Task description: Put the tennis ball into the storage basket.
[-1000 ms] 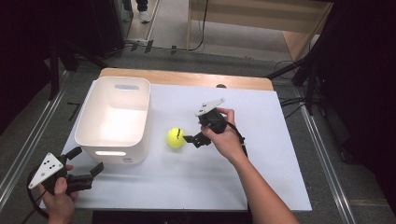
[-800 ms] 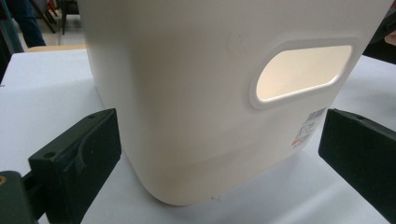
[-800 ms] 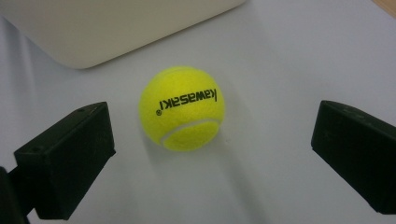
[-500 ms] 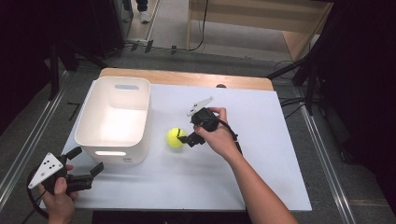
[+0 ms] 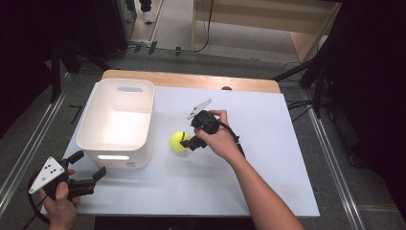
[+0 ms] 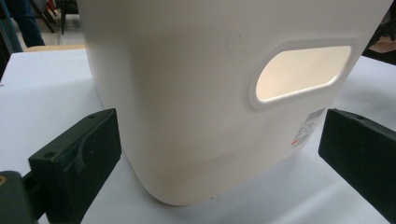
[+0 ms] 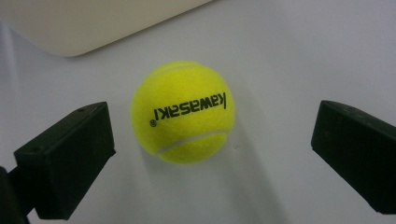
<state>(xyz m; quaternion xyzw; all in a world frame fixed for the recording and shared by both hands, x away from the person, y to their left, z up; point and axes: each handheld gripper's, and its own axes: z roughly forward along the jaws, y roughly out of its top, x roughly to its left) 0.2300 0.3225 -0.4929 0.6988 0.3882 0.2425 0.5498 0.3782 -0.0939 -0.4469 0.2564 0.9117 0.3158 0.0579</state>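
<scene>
A yellow tennis ball [image 5: 179, 141] [image 7: 183, 112] with black lettering rests on the white table [image 5: 268, 143], just right of a white plastic bin [image 5: 118, 122] [image 6: 224, 70]. My right gripper [image 5: 190, 136] [image 7: 210, 154] is open, tilted down at the ball, its jaws standing wide to either side of it without touching. My left gripper [image 5: 91, 168] [image 6: 219, 158] is open near the table's front left corner, facing the bin's near wall with the handle slot [image 6: 301, 72], jaws spread on each side of that wall.
A wooden strip [image 5: 191, 80] runs along the table's far edge. Grey floor, metal rails and cables surround the table. A person's feet [image 5: 143, 14] stand far behind.
My right gripper has slid left and down toward the ball until its jaws flank it. The left gripper and the bin have stayed put.
</scene>
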